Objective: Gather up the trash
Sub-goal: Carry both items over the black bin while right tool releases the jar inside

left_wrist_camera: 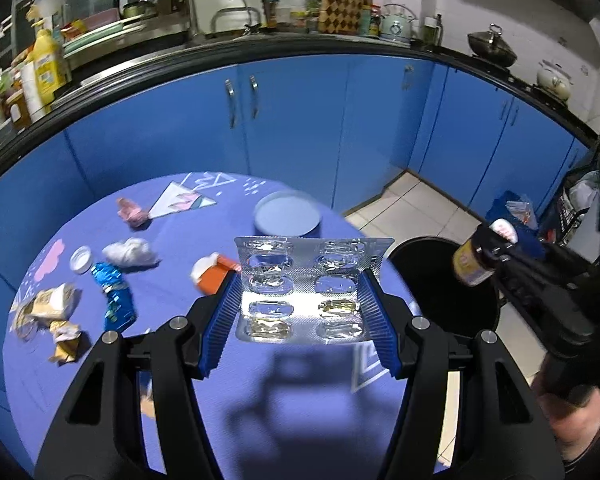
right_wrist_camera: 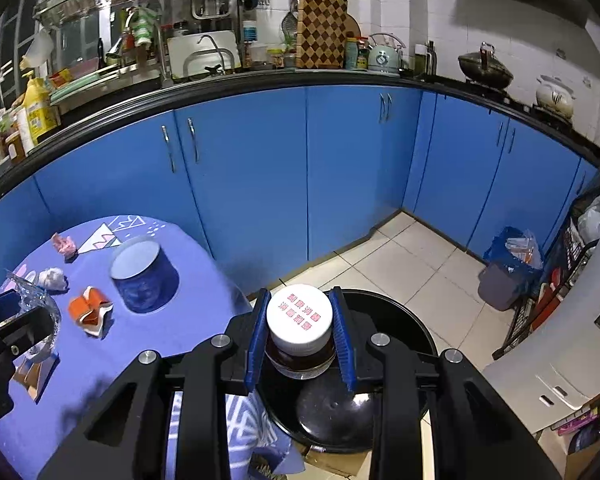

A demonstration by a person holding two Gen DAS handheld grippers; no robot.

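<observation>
Our left gripper (left_wrist_camera: 298,300) clamps an emptied blister pack (left_wrist_camera: 304,288) above the table (left_wrist_camera: 260,380), while our right gripper (right_wrist_camera: 300,336) grips a brown bottle (right_wrist_camera: 300,344) over the black bin (right_wrist_camera: 400,320). Wrappers (left_wrist_camera: 114,296), a tissue (left_wrist_camera: 130,252) and a blue tin (right_wrist_camera: 144,276) lie behind; both grippers tilt downward.

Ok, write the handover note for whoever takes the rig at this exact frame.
Left gripper: shut on an empty blister pack, above the table.
Right gripper: shut on a small brown bottle with a white cap, over the open black bin.
Done: both items picked up.
Left: drop both in the bin, then clear the blue wrapper, orange carton, tissue, pink scrap and gold wrappers.
</observation>
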